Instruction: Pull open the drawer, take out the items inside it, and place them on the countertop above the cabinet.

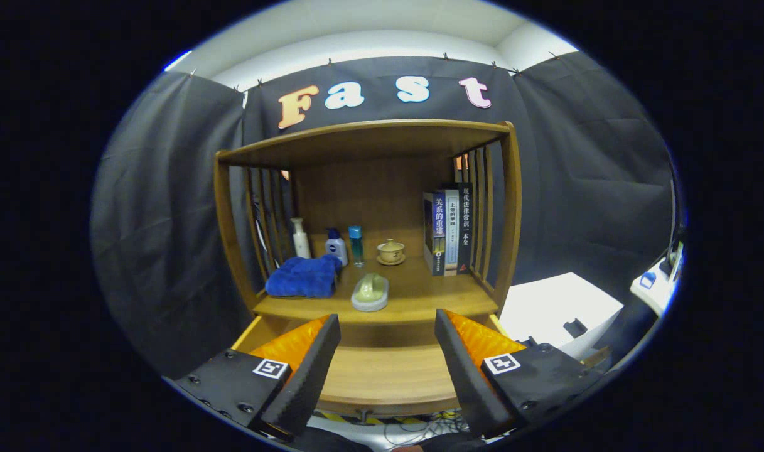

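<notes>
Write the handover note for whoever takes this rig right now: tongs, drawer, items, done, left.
Tongs: open, holding nothing, above the drawer.
Drawer: pulled out below the countertop; the part in view between the fingers looks bare.
On the countertop: blue towel, scrubbing brush, three bottles, lidded cup on saucer, books.
Done: drawer opened. Which countertop things came from it, I cannot tell.
Left: check the drawer's hidden corners; lift out anything remaining.

Gripper-mounted fisheye, facing cabinet point(369, 251) closely
</notes>
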`<state>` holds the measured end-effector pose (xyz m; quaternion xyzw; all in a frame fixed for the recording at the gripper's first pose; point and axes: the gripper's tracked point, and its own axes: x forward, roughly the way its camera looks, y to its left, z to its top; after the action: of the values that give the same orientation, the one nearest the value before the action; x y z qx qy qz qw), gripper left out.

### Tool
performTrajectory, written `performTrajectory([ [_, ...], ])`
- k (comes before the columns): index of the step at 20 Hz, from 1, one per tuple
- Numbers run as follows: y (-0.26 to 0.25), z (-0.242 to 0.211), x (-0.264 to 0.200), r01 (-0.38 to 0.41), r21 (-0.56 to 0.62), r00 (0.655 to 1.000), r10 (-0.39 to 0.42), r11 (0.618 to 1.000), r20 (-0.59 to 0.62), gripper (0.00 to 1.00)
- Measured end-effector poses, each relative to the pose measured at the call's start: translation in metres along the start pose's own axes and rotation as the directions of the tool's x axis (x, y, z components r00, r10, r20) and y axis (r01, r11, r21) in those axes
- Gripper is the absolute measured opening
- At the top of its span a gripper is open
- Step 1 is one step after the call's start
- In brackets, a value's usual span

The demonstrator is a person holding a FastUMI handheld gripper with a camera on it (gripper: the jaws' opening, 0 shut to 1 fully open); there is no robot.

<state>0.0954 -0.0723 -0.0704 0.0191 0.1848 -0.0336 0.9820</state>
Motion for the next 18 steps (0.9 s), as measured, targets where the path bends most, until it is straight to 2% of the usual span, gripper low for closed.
performTrajectory([
  [6, 0.027, -0.029, -0.042, 0.027, -0.032, 0.997, -0.025, 0.999, 0.072, 0.98],
  [9, 0.045, -0.044, -0.05, -0.013, -0.013, 0.996, 0.014, 1.0, 0.089, 0.97],
  [11, 0.048, -0.053, -0.051, -0.017, -0.009, 0.994, 0.017, 1.0, 0.111, 0.97],
  [14, 0.038, -0.076, -0.044, 0.021, -0.012, 0.991, -0.02, 1.0, 0.133, 0.97],
  [18, 0.035, -0.115, -0.033, 0.029, 0.023, 0.995, -0.031, 0.999, 0.095, 0.97],
])
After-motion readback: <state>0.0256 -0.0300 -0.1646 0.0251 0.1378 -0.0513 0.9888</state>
